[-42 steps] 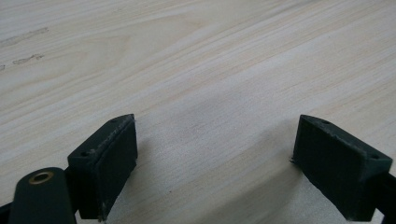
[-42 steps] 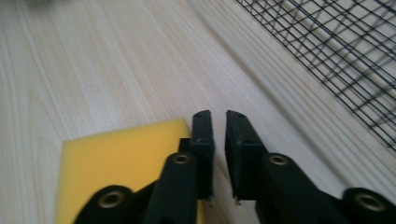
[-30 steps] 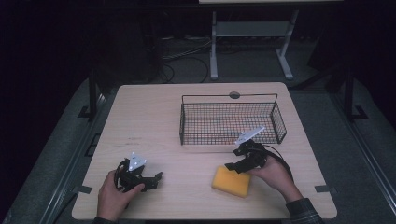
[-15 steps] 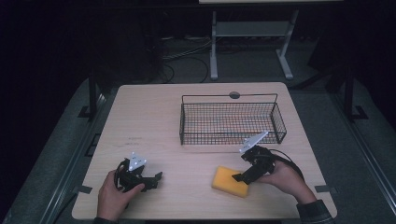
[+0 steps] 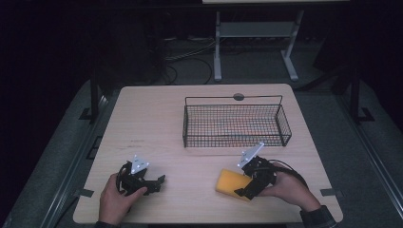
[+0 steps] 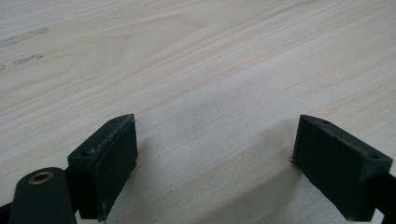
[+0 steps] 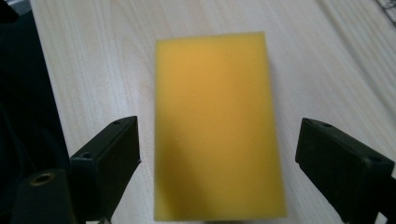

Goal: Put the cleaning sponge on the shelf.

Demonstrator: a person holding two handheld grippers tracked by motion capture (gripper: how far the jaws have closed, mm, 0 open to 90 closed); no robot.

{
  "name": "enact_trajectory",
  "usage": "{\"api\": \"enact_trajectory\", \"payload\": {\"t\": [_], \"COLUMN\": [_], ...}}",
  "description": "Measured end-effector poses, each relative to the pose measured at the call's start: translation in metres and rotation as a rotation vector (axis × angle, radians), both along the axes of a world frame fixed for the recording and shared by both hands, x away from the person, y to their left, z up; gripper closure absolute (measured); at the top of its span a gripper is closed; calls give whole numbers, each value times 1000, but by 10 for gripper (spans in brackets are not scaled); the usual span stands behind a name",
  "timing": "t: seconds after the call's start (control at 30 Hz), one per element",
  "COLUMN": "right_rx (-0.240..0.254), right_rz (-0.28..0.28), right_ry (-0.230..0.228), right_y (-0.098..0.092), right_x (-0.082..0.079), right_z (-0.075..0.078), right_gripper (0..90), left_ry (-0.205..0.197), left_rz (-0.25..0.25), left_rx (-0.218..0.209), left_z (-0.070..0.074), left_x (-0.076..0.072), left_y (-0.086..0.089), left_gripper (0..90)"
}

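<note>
Across the near right of the table (image 5: 157, 118), the person's right hand has drawn back toward the front edge and swung the right gripper (image 5: 248, 187) round, so it now comes at the yellow sponge (image 5: 231, 183) from the near-right rather than from the basket side. Its jaws have just been opening; in the right gripper view they stand wide apart with the sponge (image 7: 217, 126) lying flat on the wood between them, neither pad touching it. The sponge itself has barely shifted: it sits near the front right, well short of the wire basket (image 5: 236, 122), which stands behind it. The left gripper (image 5: 151, 183) has kept its place at the near left, jaws spread over bare wood. Judging by this, the sponge is lined up for a grasp but not yet held, with the basket the likely destination.
</note>
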State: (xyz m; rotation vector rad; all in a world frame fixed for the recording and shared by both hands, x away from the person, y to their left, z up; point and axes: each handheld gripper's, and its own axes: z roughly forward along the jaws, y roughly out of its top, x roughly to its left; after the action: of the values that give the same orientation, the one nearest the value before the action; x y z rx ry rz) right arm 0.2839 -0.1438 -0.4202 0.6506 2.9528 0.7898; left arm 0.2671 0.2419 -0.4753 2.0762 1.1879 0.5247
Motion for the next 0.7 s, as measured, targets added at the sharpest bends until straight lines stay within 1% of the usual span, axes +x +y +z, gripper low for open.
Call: {"api": "enact_trajectory", "payload": {"t": [0.17, 0.37, 0.47, 0.57, 0.6, 0.63, 0.7], "right_rx": [-30, -46, -60, -81, -81, -95, -99], "right_rz": [35, 37, 36, 43, 43, 48, 49], "right_ry": [-7, -11, -15, -13, -13, -12, -10], "right_y": [10, 14, 18, 21, 21, 23, 23], "right_x": [-1, 0, 2, 3, 3, 3, 3], "right_z": [-3, -6, -10, -14, -14, -17, -18], "right_gripper": [129, 128, 112, 112, 112, 112, 112], "left_ry": [0, 0, 1, 0, 0, 0, 0], "left_rz": [0, 0, 0, 0, 0, 0, 0], "left_rx": [0, 0, 1, 0, 0, 1, 1], "left_z": [0, 0, 0, 0, 0, 0, 0], "left_x": [0, 0, 0, 0, 0, 0, 0], "left_y": [0, 0, 0, 0, 0, 0, 0], "left_gripper": [128, 128, 128, 128, 128, 128, 128]}}
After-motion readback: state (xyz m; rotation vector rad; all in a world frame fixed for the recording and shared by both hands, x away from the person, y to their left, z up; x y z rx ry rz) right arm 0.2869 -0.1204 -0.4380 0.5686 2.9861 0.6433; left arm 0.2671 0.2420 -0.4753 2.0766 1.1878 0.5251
